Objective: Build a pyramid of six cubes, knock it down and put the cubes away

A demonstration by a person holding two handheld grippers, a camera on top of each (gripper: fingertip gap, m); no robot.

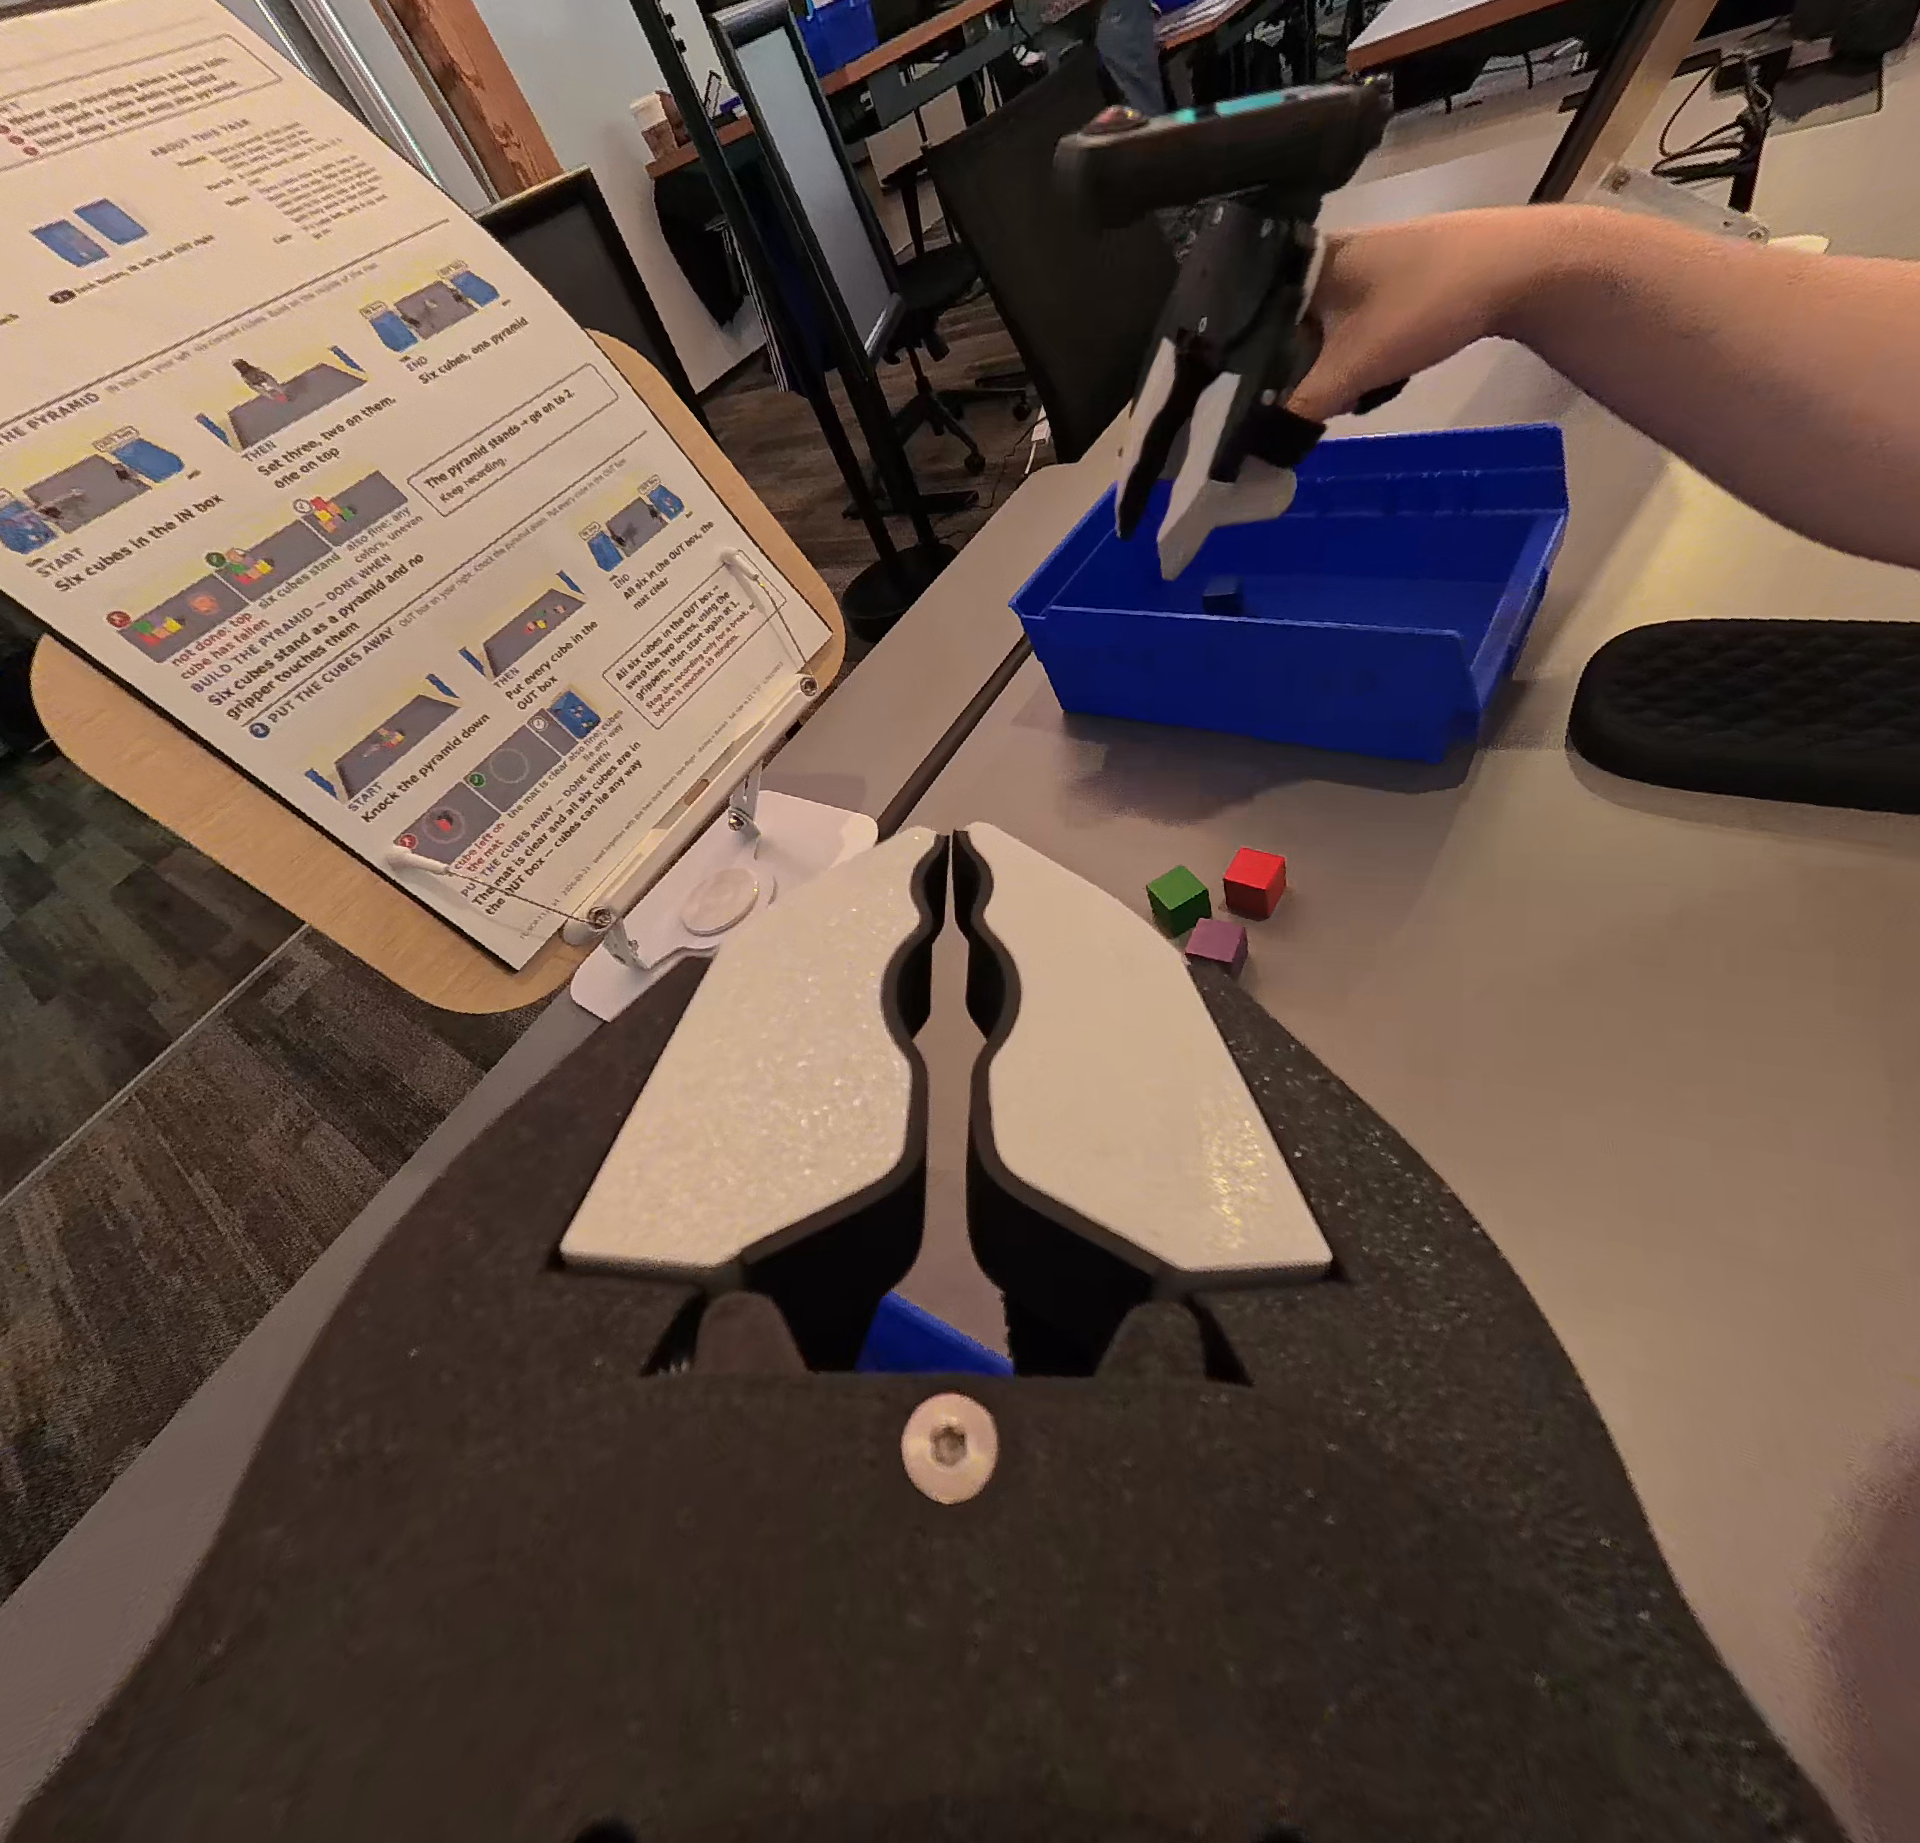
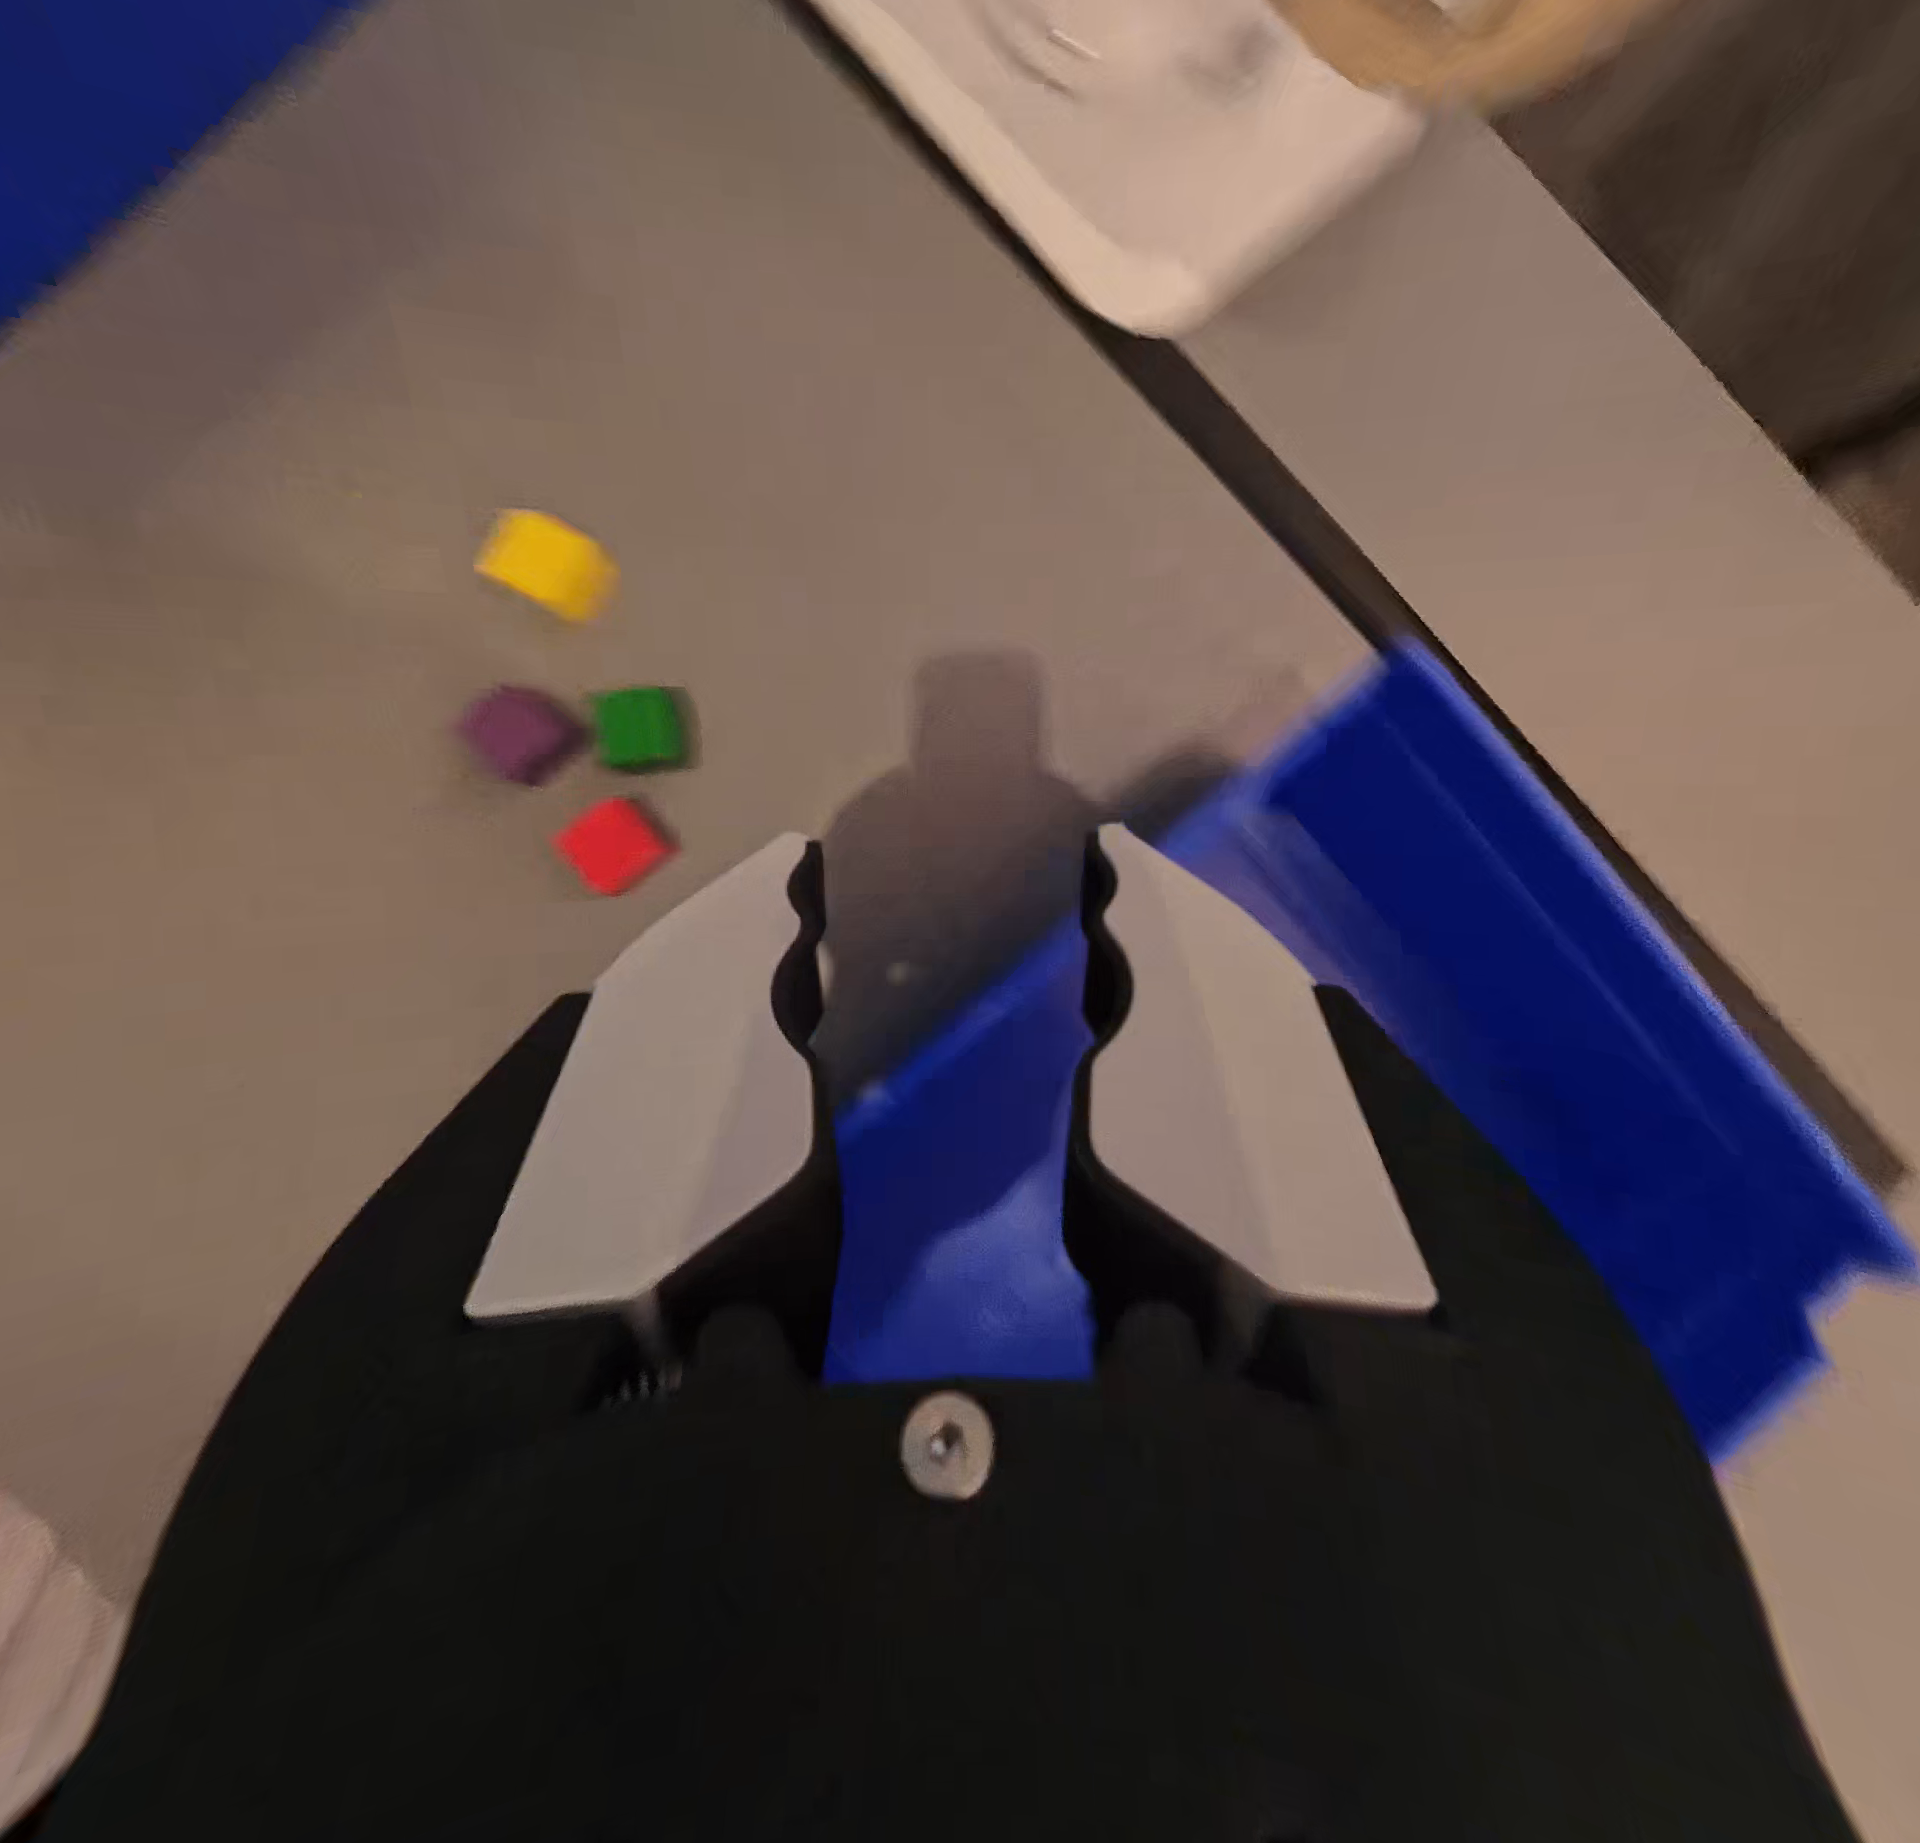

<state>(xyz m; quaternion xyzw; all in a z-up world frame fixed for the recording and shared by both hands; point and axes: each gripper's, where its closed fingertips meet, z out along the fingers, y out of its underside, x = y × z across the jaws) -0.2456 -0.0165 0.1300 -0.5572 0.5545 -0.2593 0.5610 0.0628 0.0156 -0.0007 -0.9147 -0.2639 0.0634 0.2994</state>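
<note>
- Instruction sheet point(image 1: 343, 463) on stand at 10 o'clock, black pad point(image 1: 1756, 713) at 3; nothing blocks cubes.
- Left gripper point(image 1: 951, 848) clenched, empty; green cube point(image 1: 1177, 898), red cube point(image 1: 1255, 881), purple cube point(image 1: 1217, 944) at 1 o'clock, near tips.
- Right gripper point(image 2: 951, 848) released, empty, over blue bin point(image 1: 1299, 640); yellow cube point(image 2: 545, 562) at 11 o'clock.

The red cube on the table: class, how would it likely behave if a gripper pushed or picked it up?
The red cube has flat faces, so it would probably slide when pushed, not roll. It looks small and solid, so likely light and stiff enough for a firm pinch. The green cube and purple cube lie close by, so a push toward them might knock them.
</note>
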